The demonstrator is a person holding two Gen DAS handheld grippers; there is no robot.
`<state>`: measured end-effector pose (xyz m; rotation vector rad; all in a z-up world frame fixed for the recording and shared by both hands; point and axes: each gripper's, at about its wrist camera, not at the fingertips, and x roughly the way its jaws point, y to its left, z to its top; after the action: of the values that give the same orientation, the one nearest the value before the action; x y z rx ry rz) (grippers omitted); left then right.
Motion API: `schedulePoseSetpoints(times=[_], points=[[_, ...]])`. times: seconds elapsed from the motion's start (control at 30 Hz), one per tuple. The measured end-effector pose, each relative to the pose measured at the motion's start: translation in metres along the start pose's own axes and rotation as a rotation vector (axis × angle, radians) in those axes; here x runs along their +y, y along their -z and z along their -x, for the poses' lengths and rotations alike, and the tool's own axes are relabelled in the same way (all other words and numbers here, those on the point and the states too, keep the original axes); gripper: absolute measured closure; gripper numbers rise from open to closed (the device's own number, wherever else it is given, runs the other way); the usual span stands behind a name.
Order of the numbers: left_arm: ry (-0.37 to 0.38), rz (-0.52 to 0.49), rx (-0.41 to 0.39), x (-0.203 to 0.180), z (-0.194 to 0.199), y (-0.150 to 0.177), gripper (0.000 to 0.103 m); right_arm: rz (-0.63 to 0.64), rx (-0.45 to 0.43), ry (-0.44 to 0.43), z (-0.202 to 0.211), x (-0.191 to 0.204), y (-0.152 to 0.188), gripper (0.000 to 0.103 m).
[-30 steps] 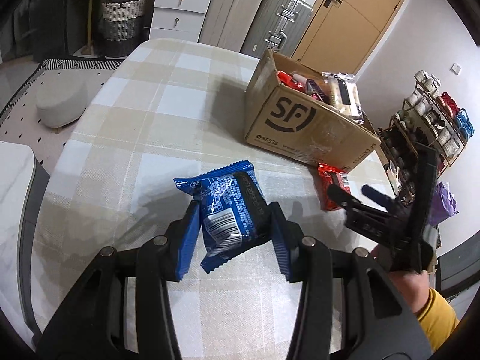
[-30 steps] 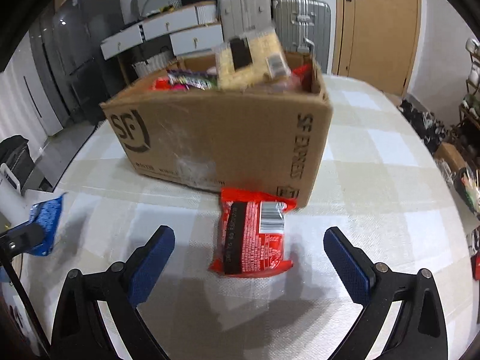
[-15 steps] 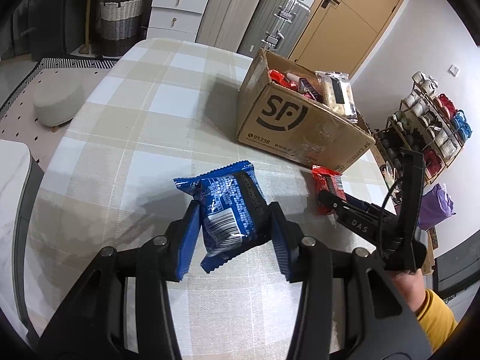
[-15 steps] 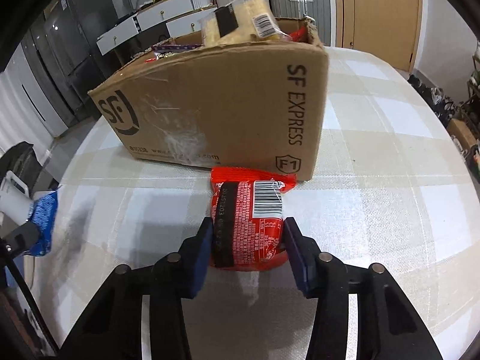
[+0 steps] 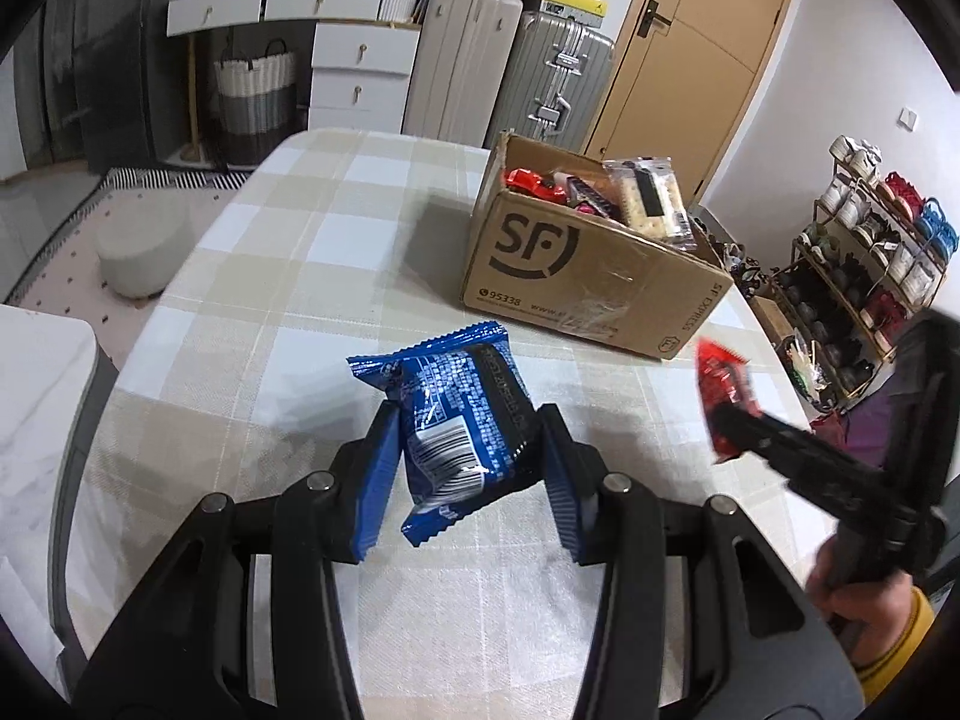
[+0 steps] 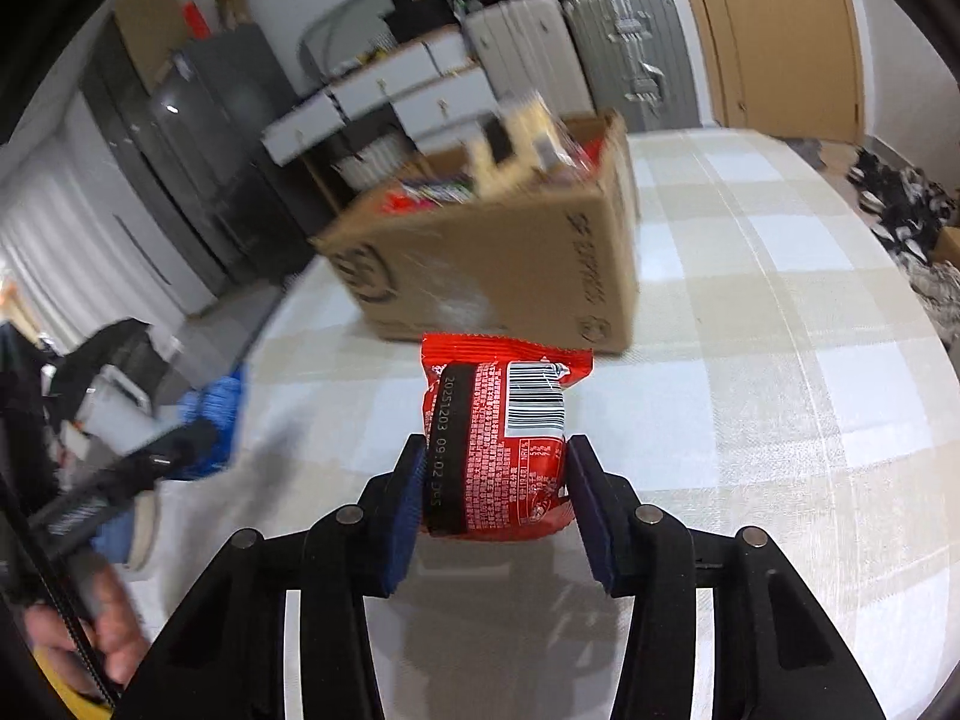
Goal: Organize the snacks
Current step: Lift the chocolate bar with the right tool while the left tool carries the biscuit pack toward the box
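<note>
On the checked counter [image 5: 312, 228] stands an open cardboard box [image 5: 576, 276] printed with SF, already stacked with snack packs, a pale cracker pack [image 5: 651, 204] sticking out above its rim. From the left wrist view, the left gripper [image 5: 468, 456] has its blue-padded fingers [image 5: 378, 480] pressed against both sides of a blue snack pack [image 5: 456, 420], which sits tilted between them with its barcode facing the camera and its crimped upper edge pointing toward the box, clear of the counter. This view alone shows the box's broad logo face sharply, along with the shoe rack [image 5: 870, 276] at the right and the suitcases [image 5: 540, 72] by the door. It catches the right gripper [image 5: 735, 420] only edge-on at the right, a sliver of red wrapper at its tip and a hand [image 5: 864, 606] in a yellow cuff behind it. From the right wrist view, the red snack pack [image 6: 498, 444] is seen full on: the right gripper's fingers [image 6: 585, 504], having just been closing, clamp its lower half from either side, its barcode and printed date upward, its top edge near the box corner but not touching it. The box here is smeared by blur, and the left gripper appears only as a dark, blurred shape at the left edge.
</note>
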<state>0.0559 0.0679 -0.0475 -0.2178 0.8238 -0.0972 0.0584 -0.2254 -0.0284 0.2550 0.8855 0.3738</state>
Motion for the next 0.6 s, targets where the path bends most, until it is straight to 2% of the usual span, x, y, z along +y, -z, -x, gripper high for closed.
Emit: schedulePoseSetpoints(times=[0.23, 0.6], points=[[-0.056, -0.021, -0.039, -0.009, 0.019, 0.024, 0.061, 0.026, -0.073, -0.111, 0.04, 0.022, 0.012, 0.057], [-0.068, 0.027, -0.058, -0.002, 0.044, 0.055, 0.061, 0.048, -0.103, -0.131, 0.068, 0.04, 0.045, 0.057]])
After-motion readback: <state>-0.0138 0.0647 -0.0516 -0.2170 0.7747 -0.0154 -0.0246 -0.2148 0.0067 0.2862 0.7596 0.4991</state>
